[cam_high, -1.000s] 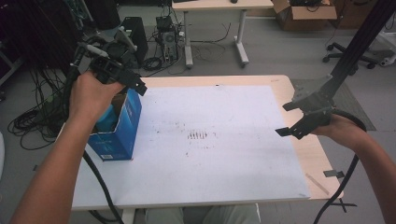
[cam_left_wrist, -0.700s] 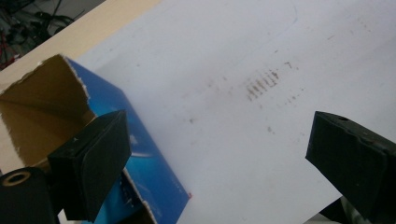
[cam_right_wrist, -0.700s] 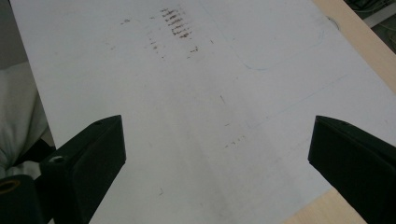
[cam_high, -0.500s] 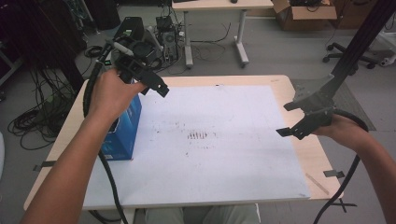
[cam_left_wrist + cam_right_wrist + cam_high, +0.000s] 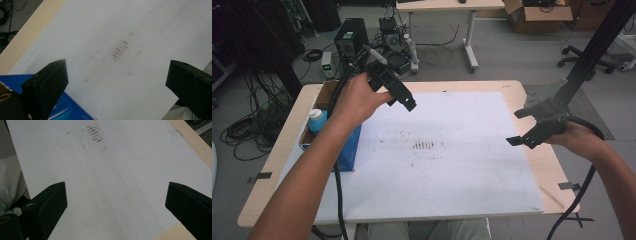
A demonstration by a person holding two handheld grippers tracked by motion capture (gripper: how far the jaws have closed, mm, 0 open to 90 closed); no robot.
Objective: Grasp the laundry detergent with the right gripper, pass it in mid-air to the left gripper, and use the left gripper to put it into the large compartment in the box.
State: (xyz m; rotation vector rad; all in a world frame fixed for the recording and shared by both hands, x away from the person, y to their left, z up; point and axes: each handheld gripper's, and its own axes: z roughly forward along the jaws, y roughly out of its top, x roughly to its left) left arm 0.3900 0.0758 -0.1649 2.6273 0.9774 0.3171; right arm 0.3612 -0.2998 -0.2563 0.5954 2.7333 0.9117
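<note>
- High view: the left gripper point(image 5: 404, 98) hangs over the white sheet point(image 5: 447, 165), beside the blue box point(image 5: 348, 150) at the table's point(image 5: 282, 150) left edge. Its jaws have just been opening, nothing between them. A white-capped bottle point(image 5: 316, 120) stands inside the box. The right gripper point(image 5: 524, 127) hovers at the sheet's right edge.
- Left gripper view: jaws spread and empty, with the box corner point(image 5: 65, 107) just under the near jaw. A careless swing could clip the box and tip the bottle.
- Right gripper view: jaws released over bare sheet point(image 5: 100, 182), holding nothing.
</note>
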